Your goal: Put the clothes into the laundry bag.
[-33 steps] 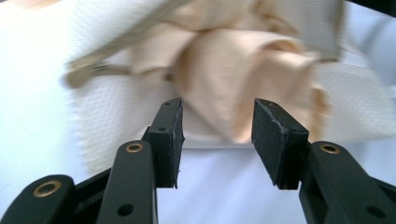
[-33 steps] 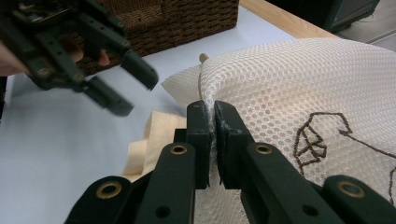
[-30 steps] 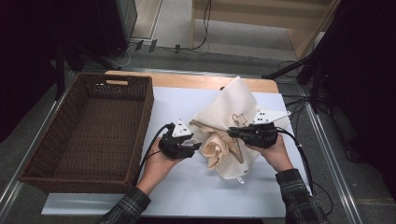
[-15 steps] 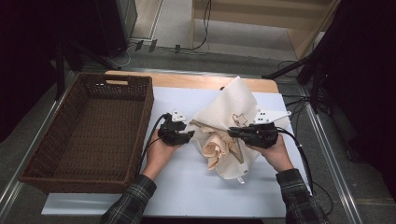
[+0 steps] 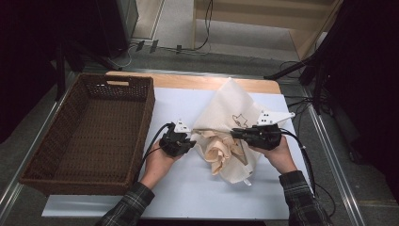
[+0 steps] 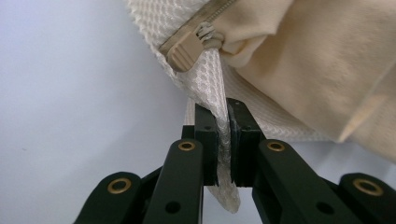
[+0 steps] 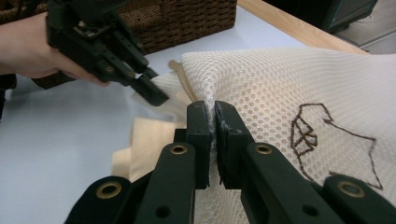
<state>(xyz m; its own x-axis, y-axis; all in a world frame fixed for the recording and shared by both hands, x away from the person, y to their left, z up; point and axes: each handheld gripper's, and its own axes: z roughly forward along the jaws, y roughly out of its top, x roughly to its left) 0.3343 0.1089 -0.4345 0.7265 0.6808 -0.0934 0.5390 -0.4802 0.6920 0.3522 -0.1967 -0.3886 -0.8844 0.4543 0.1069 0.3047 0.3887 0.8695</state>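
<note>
A white mesh bag (image 5: 230, 106) with a brown stitched figure lies on the table, and beige cloth (image 5: 221, 148) spills from its open side. My left gripper (image 5: 192, 141) sits at the bag's left edge. Its jaws have just been closing and are now shut on a fold of the mesh (image 6: 210, 74), just below the beige zipper pull (image 6: 187, 46). My right gripper (image 5: 234, 133) is shut on a pinch of the mesh bag (image 7: 280, 84) on its upper layer, and looks across at the left gripper (image 7: 149, 93).
A large brown wicker basket (image 5: 146, 108) stands on the left of the white table top (image 5: 188, 188), close to my left hand. The table's wooden far edge (image 5: 188, 82) runs behind the bag. Cables trail from both grippers toward the person.
My left gripper rose a little, then came back down at the bag's left edge, and now grips the mesh there. The right gripper and the bag have stayed put.
</note>
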